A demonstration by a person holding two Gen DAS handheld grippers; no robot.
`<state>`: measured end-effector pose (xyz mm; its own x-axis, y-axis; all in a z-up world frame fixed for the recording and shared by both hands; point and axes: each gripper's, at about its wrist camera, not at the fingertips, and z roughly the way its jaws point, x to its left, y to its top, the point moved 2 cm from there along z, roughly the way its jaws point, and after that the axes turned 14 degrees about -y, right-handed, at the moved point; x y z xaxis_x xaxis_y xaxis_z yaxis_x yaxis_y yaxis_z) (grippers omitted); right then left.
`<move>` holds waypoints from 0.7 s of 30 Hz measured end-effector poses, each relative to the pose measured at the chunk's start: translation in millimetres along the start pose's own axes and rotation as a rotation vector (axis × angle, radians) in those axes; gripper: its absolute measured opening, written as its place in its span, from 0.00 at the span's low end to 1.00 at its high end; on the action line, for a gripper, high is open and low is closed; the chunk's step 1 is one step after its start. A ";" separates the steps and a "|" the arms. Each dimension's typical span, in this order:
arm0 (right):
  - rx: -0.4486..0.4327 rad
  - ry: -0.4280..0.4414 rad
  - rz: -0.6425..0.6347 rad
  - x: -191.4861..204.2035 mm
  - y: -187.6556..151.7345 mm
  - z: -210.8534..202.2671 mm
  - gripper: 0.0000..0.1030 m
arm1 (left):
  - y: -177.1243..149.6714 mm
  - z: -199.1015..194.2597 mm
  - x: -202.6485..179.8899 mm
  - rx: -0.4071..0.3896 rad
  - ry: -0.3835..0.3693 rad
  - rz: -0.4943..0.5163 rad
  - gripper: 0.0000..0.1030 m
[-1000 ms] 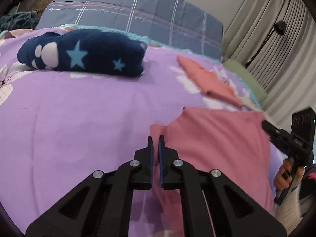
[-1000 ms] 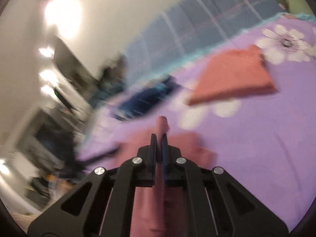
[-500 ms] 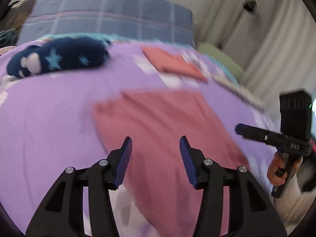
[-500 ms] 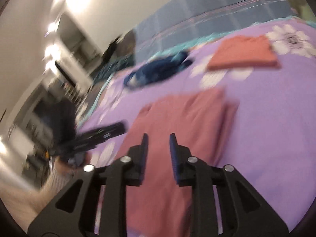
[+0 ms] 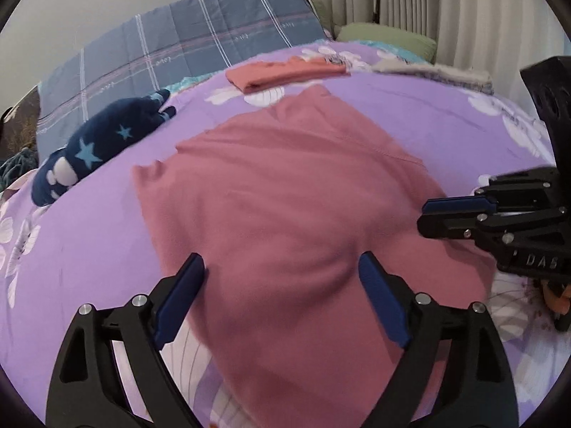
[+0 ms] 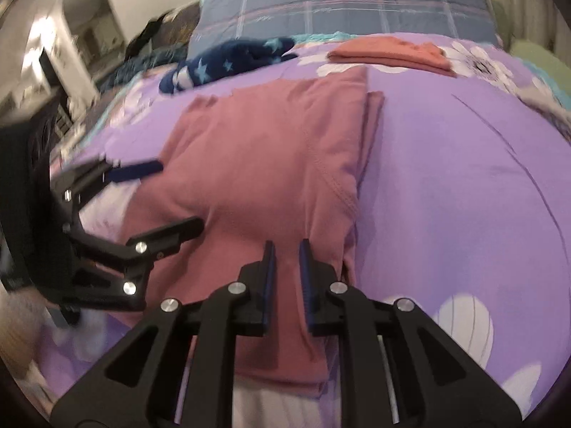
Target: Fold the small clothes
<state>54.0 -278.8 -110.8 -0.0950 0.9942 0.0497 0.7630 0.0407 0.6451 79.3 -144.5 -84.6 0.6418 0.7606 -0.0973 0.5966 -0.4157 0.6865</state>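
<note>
A pink garment lies folded flat on the purple floral bedspread; it also shows in the right wrist view. My left gripper is wide open and empty above its near edge. My right gripper is partly open with a narrow gap, empty, just above the garment's near right part. The right gripper shows in the left wrist view at the garment's right edge. The left gripper shows in the right wrist view at the garment's left side.
A folded orange-pink garment lies further back. A navy star-patterned garment lies at the back left. A grey plaid pillow lines the head of the bed. Curtains hang at the right.
Both grippers were shut on the pink garment one second ago. They have opened and let it go, and it now lies folded flat. The left jaws have opened wider since half a second ago.
</note>
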 end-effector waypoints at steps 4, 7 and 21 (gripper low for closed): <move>-0.077 0.086 -0.003 2.1 -8.3 -32.3 0.24 | -5.7 -23.9 -15.0 -0.027 -0.001 0.025 0.83; 0.017 0.032 -0.043 0.8 -24.8 -18.1 0.27 | -18.9 -22.5 -27.8 0.017 -0.001 0.058 0.83; -0.019 0.020 -0.041 2.5 -18.1 -34.2 0.41 | -30.3 -15.9 -27.9 0.074 0.038 0.049 0.83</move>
<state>18.1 -280.5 -96.2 -0.1389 0.9896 0.0384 0.7458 0.0790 0.6615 35.6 -145.2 -91.2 0.6531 0.7564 -0.0364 0.5999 -0.4875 0.6344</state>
